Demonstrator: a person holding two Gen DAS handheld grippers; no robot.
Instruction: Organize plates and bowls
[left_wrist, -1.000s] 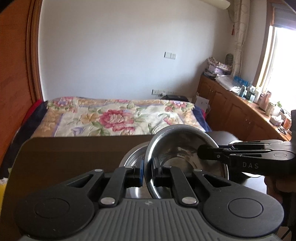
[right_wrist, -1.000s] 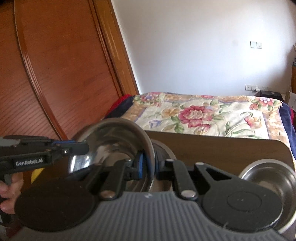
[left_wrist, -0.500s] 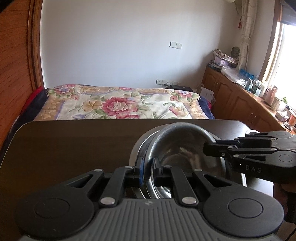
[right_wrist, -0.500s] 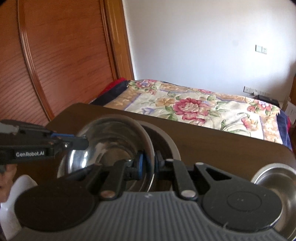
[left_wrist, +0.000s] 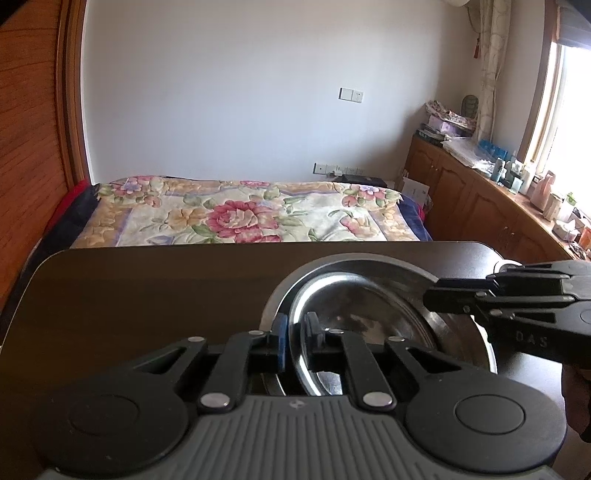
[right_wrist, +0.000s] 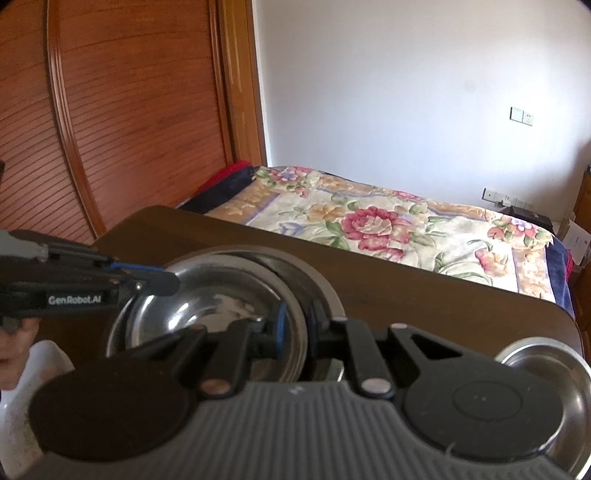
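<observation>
A shiny steel bowl (left_wrist: 365, 317) is gripped on opposite sides of its rim by both grippers. My left gripper (left_wrist: 295, 334) is shut on its near rim in the left wrist view. My right gripper (right_wrist: 297, 325) is shut on the bowl (right_wrist: 207, 306) at its other side. The bowl sits low inside a larger steel bowl (left_wrist: 454, 339) on the dark wooden table (left_wrist: 147, 295). The larger bowl also shows in the right wrist view (right_wrist: 314, 280). Each gripper shows in the other's view, the right one (left_wrist: 436, 299) and the left one (right_wrist: 162, 282).
Another steel bowl (right_wrist: 554, 373) stands on the table at the right in the right wrist view. Something white (right_wrist: 22, 391) lies low at the left edge. A bed with a floral cover (left_wrist: 240, 214) lies beyond the table. Wooden cabinets (left_wrist: 480, 206) run along the right wall.
Both grippers have lowered the held bowl from a tilted, raised position down into the larger bowl. It now lies flatter and lower. Both grips stay shut on the rim.
</observation>
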